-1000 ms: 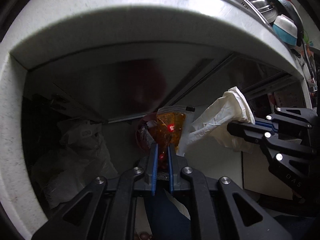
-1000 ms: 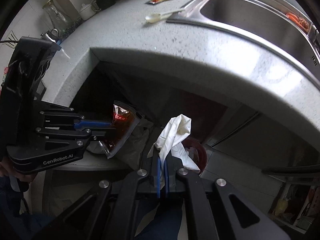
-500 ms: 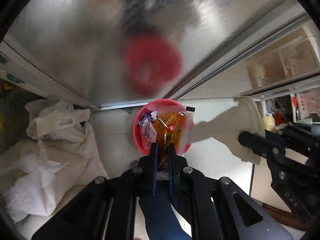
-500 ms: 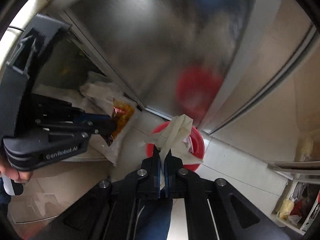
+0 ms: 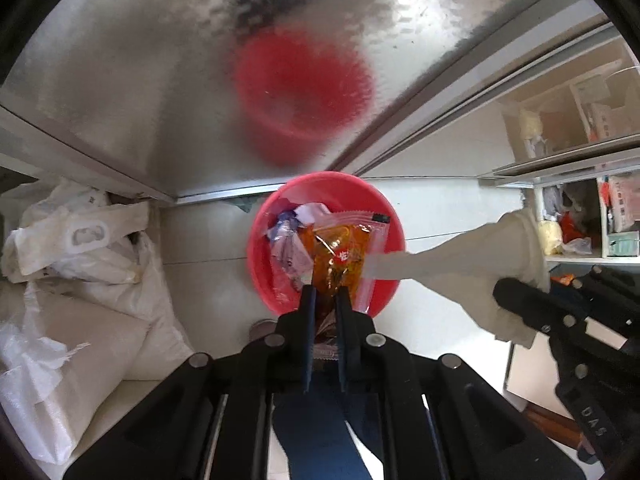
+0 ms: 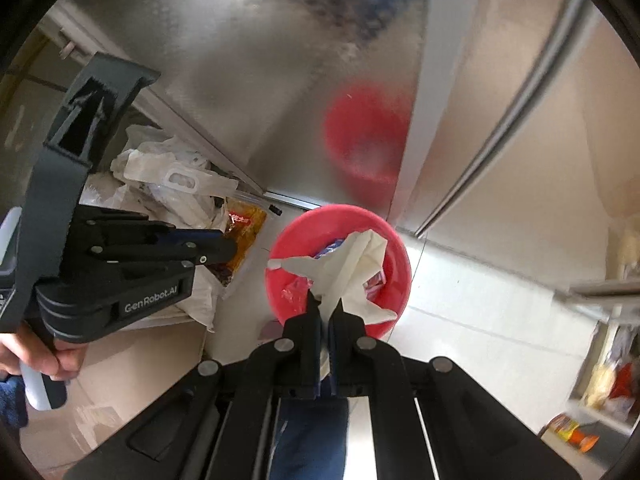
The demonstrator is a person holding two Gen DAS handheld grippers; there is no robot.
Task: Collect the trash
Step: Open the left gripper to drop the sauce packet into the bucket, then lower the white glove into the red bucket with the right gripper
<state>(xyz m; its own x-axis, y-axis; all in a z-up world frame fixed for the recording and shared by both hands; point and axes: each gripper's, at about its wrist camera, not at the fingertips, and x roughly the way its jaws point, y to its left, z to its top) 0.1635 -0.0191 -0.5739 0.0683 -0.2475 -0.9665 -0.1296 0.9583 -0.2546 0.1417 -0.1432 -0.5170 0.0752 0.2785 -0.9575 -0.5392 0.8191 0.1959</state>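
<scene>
The right gripper [image 6: 326,308] points down at a red bin [image 6: 400,276] on the pale floor, its fingers [image 6: 313,312] pinched tight on a crumpled white tissue [image 6: 348,268] that hangs over the bin's open mouth. Inside the bin, beneath the tissue, lie scraps of wrappers. Left of the bin, the left gripper [image 6: 230,248] clamps an orange sauce packet [image 6: 242,236], and a hand [image 6: 36,354] grips its handle. Behind that gripper, further left of the bin, white plastic bags [image 6: 176,188] are heaped. A metal cabinet door [image 6: 256,92] just behind the bin carries its blurred red reflection.
</scene>
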